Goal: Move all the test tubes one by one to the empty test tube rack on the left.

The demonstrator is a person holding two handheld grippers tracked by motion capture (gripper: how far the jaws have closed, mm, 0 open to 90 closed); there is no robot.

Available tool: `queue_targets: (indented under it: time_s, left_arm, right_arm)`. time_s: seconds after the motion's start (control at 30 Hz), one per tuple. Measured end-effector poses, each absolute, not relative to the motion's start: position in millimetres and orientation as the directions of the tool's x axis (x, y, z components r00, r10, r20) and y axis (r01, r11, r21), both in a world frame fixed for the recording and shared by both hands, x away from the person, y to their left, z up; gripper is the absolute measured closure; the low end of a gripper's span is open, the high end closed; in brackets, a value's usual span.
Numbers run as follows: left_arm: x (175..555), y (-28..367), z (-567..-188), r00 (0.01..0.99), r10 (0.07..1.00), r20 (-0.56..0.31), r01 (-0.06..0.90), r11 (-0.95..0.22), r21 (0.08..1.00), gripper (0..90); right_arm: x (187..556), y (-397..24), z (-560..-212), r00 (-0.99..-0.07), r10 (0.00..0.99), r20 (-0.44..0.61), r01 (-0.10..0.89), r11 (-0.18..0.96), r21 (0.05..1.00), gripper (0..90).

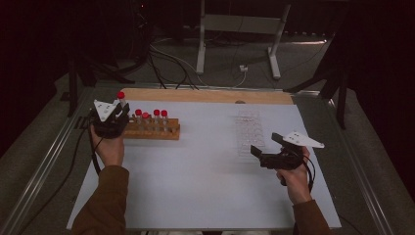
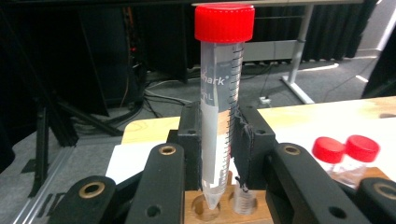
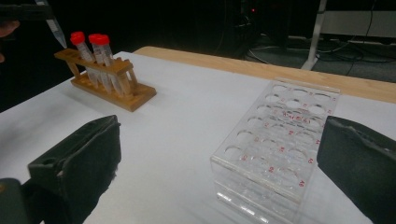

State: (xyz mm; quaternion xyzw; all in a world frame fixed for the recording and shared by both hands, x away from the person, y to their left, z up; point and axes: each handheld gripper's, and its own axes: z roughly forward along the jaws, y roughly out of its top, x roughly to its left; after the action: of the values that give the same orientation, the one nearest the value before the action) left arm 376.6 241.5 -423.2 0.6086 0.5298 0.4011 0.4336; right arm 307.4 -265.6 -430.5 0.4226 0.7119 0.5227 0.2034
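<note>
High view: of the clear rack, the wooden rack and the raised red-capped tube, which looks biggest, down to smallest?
1. clear rack
2. wooden rack, close behind, so those two are unsure
3. raised tube held in the left gripper

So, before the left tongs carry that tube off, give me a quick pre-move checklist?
1. Left tongs shut on tube: ok.
2. Red cap on: ok.
3. Tube tip clear of wooden rack: ok, just above a hole.
4. Tube upright in the grip: ok.
5. Clear rack has free holes: ok.
6. Right tongs open, apart from clear rack: ok.
</note>
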Motion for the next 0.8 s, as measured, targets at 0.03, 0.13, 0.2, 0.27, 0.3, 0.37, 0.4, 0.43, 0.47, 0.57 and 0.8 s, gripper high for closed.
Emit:
queue_targets:
  time_s: [0.03, 0.13, 0.2, 0.27, 0.3, 0.37, 0.4, 0.43, 0.47, 0.57, 0.8]
  left_arm:
    - [378.1, 241.5, -424.5, 0.113, 0.993, 0.029, 0.302, -0.062, 0.951, 75.3]
    - [382.0, 240.9, -428.1, 0.108, 0.994, 0.024, 0.310, -0.057, 0.949, 75.3]
    - [384.9, 240.2, -431.0, 0.099, 0.995, 0.023, 0.319, -0.054, 0.946, 75.1]
    - [387.6, 239.4, -434.5, 0.096, 0.995, 0.017, 0.331, -0.049, 0.942, 75.1]
    - [388.9, 238.8, -436.4, 0.093, 0.995, 0.020, 0.339, -0.051, 0.940, 75.2]
    - [391.1, 238.1, -441.0, 0.101, 0.995, 0.018, 0.355, -0.053, 0.933, 75.1]
    - [391.7, 237.5, -443.3, 0.102, 0.995, 0.019, 0.361, -0.055, 0.931, 75.1]
    - [392.1, 237.3, -445.6, 0.103, 0.994, 0.021, 0.371, -0.058, 0.927, 75.1]
    - [392.6, 237.3, -448.0, 0.103, 0.995, 0.014, 0.379, -0.052, 0.924, 75.1]
    - [392.8, 238.2, -455.0, 0.096, 0.995, 0.016, 0.408, -0.054, 0.911, 75.2]
    - [391.5, 240.2, -467.8, 0.089, 0.996, 0.022, 0.454, -0.060, 0.889, 75.1]
  right_arm:
    - [307.5, -265.4, -430.7, -0.561, 0.814, 0.150, 0.388, 0.098, 0.916, 0.0]
    - [307.8, -265.6, -431.3, -0.563, 0.812, 0.152, 0.388, 0.098, 0.916, 0.0]
    - [307.7, -266.0, -431.3, -0.564, 0.812, 0.153, 0.387, 0.096, 0.917, 0.0]
    - [307.5, -266.3, -431.4, -0.565, 0.811, 0.152, 0.387, 0.097, 0.917, 0.0]
    - [307.3, -266.2, -431.7, -0.565, 0.811, 0.150, 0.386, 0.099, 0.917, 0.0]
    - [307.1, -266.1, -432.5, -0.566, 0.811, 0.151, 0.387, 0.100, 0.916, 0.0]
    - [307.1, -266.1, -432.8, -0.566, 0.811, 0.151, 0.387, 0.099, 0.917, 0.0]
    - [307.1, -266.3, -432.9, -0.565, 0.811, 0.151, 0.387, 0.099, 0.917, 0.0]
    - [307.1, -266.5, -432.8, -0.566, 0.811, 0.151, 0.386, 0.098, 0.917, 0.0]
    - [306.8, -267.2, -432.5, -0.567, 0.810, 0.152, 0.383, 0.096, 0.919, 0.0]
    - [306.7, -266.5, -433.3, -0.566, 0.810, 0.153, 0.388, 0.098, 0.917, 0.0]
